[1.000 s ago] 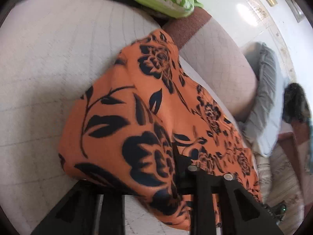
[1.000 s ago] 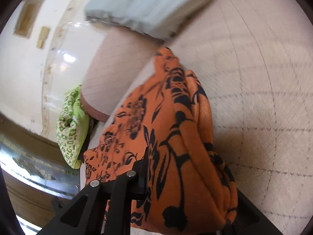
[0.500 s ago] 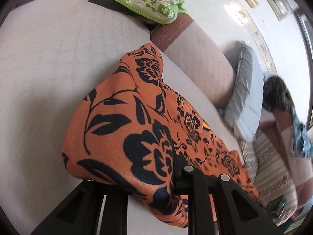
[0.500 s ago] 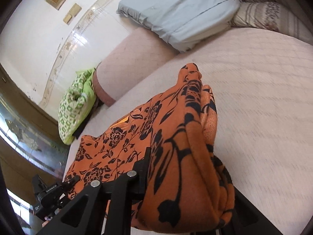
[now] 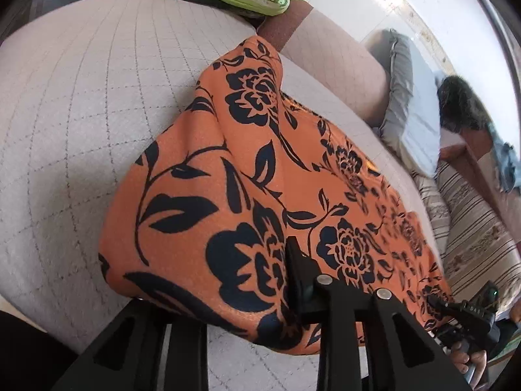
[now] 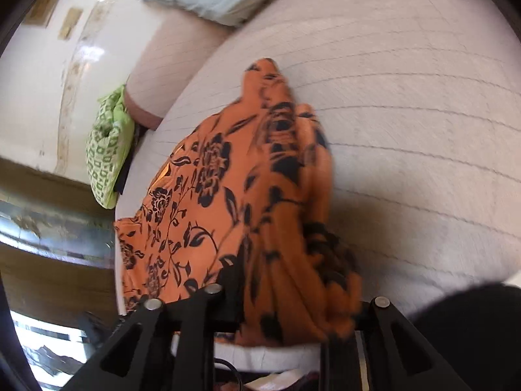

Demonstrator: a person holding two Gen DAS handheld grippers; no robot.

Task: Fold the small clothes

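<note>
With jaws that have just been widening, the left gripper (image 5: 228, 306) and right gripper (image 6: 293, 312) are pinching the orange floral garment (image 5: 260, 176) above the quilted bed (image 5: 81, 97), where a loosening grip is risking a dropped, lopsided fold.
</note>
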